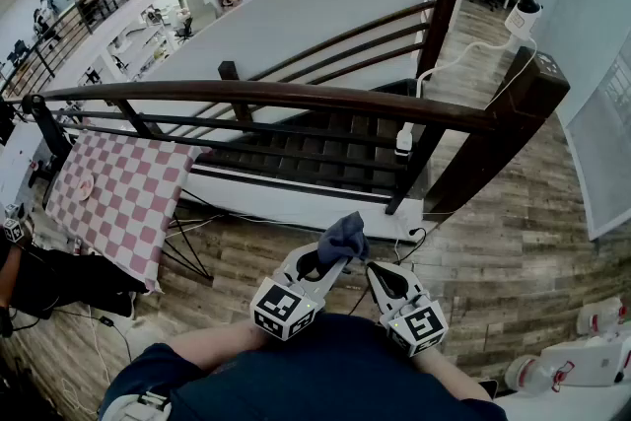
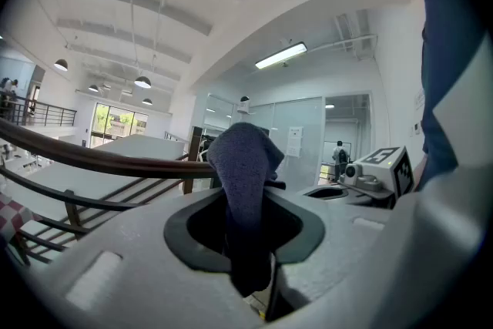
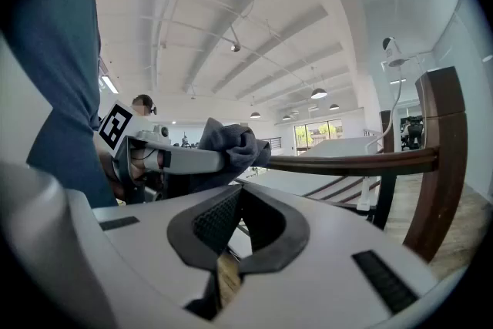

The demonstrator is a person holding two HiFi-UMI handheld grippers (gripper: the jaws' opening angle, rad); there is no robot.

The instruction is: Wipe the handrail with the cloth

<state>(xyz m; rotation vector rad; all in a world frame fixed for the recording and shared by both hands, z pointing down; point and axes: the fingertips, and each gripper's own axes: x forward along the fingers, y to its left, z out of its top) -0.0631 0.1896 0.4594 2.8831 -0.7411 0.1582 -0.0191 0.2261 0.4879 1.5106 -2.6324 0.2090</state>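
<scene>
Left gripper (image 1: 325,263) clamps a dark blue cloth (image 1: 343,237) upright, close to the person, well short of the wooden handrail (image 1: 276,95). Right gripper (image 1: 378,273), just beside it: jaws pressed together w/ nothing btwn.

Floor (image 1: 513,202), wood plank. On it: cables (image 1: 227,215) just ahead of left gripper (image 1: 335,256); checkered table (image 1: 113,192) well to its left; white equip. (image 1: 582,360) right of right gripper (image 1: 375,266).

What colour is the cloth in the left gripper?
The cloth is dark blue-grey, clearest in the left gripper view.
</scene>
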